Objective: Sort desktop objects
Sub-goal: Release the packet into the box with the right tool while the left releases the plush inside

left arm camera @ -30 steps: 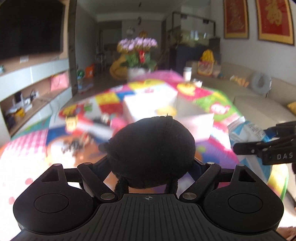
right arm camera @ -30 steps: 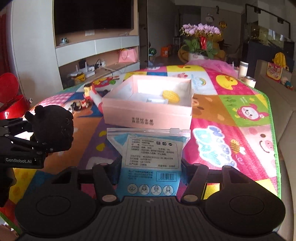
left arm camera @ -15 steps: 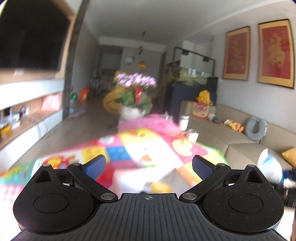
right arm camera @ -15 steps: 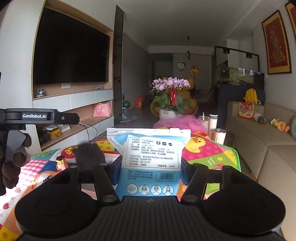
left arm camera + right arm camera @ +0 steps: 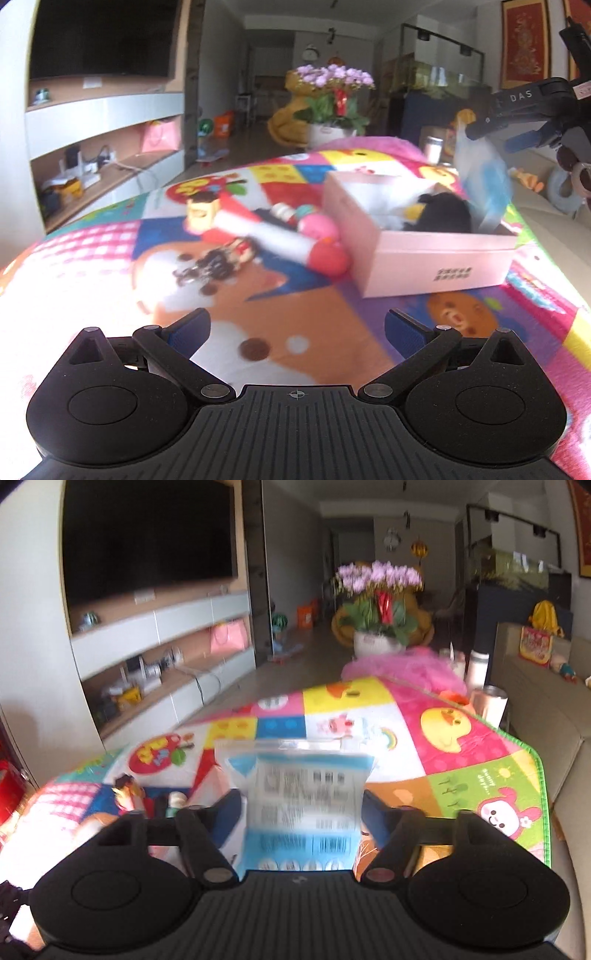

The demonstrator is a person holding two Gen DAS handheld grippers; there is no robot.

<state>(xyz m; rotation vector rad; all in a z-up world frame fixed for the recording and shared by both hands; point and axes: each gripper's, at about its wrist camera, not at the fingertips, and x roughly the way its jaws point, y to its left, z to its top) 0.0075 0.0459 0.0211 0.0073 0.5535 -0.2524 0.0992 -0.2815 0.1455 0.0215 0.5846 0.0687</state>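
The pink box (image 5: 436, 258) sits open-topped on the table (image 5: 295, 302), which is covered by a bright cartoon-patterned mat. Inside it lies a black plush toy (image 5: 441, 214) beside something yellow. A blue-and-white packet (image 5: 301, 805) hangs between the fingers of the right tongs (image 5: 301, 812), whose jaws are opening; the packet is blurred and the pads stand a little clear of its sides. Seen from the left wrist, that same packet is a pale blue smear over the far right corner of the box, directly beneath the right tongs. The left tongs (image 5: 297, 325) are spread as wide as they go with nothing between them, hovering over the mat in front of the box. Left of the box lies a loose heap of small toys (image 5: 258, 236), touching its side
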